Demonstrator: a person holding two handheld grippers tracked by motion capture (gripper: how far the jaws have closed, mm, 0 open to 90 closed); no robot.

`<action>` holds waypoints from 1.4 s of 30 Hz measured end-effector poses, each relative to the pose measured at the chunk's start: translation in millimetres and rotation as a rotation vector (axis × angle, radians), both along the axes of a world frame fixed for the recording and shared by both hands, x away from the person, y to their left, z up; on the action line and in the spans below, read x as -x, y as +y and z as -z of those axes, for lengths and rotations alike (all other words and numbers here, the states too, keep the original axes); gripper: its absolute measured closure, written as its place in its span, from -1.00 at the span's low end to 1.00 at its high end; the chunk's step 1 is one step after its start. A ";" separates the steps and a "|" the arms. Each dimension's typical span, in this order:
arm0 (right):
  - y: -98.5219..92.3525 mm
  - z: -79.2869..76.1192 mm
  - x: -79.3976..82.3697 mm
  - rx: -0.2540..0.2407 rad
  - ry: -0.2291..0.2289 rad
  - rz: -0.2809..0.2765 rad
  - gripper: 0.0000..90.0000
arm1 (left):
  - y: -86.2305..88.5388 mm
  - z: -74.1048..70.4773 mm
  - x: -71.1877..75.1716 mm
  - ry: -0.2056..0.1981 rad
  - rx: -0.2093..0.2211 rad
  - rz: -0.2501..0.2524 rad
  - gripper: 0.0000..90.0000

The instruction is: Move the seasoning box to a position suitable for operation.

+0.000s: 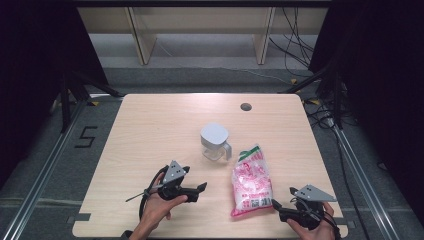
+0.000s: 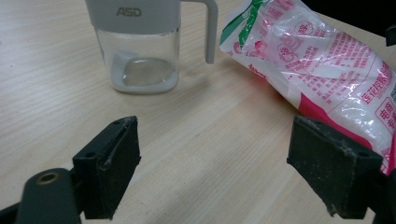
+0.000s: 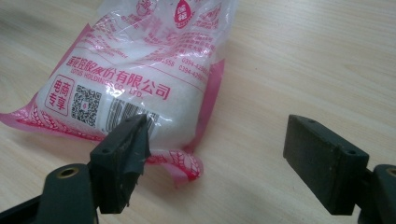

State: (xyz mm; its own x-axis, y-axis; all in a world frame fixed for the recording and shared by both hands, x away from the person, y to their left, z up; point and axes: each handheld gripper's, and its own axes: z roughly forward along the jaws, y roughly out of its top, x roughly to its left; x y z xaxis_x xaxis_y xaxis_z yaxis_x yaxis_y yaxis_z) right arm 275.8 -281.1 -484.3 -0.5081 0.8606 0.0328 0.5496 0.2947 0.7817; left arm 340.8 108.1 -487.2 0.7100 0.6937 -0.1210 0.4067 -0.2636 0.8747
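Two grippers sit at the near edge of your table [image 1: 150, 120], and both are empty. Starting at the left, your left gripper [image 1: 200, 189] lies in your left hand [image 1: 159, 207] at about seven o'clock on the table, its jaws spread wide and pointing toward three o'clock; nothing is between them but bare wood. In the left gripper view the clear jar [image 2: 140, 56] with the grey lid stands upright at eleven o'clock ahead of those jaws, well apart from them, its handle turned toward the bag. In the high view the jar [image 1: 216, 142] stands near the table's centre. Just beside it, toward four o'clock, the pink and white bag [image 1: 251, 182] lies flat. Farther right, at five o'clock on the table, your right gripper [image 1: 276, 206] points at the bag's near end with its jaws wide apart; in the right gripper view one jaw overlaps the bag's [image 3: 140, 79] sealed edge, and you cannot tell whether it touches
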 end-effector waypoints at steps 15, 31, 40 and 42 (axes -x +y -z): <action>-1.6 -2.2 0.0 0.004 -0.028 0.001 -0.47 | -7.8 -0.2 -1.9 -0.024 -0.009 0.009 -0.44; -2.1 -1.4 -1.7 -0.021 -0.015 -0.001 -0.46 | -52.9 -5.1 -33.1 -0.117 -0.002 0.020 0.41; -2.7 -1.3 -2.7 -0.020 -0.018 -0.021 -0.46 | -84.1 1.5 -61.6 -0.097 -0.065 -0.011 0.56; -2.7 -0.5 -3.0 -0.024 -0.017 -0.020 -0.46 | -86.0 1.5 -63.8 -0.102 -0.078 -0.013 0.56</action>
State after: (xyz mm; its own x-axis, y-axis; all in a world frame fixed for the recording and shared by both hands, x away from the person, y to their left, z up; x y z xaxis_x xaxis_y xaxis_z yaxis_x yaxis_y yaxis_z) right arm 278.8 -283.7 -483.8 -0.5255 0.8496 0.0444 0.5306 0.2865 0.7978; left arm 404.6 22.1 -488.7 0.7068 0.7074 0.0063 0.3205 -0.3281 0.8886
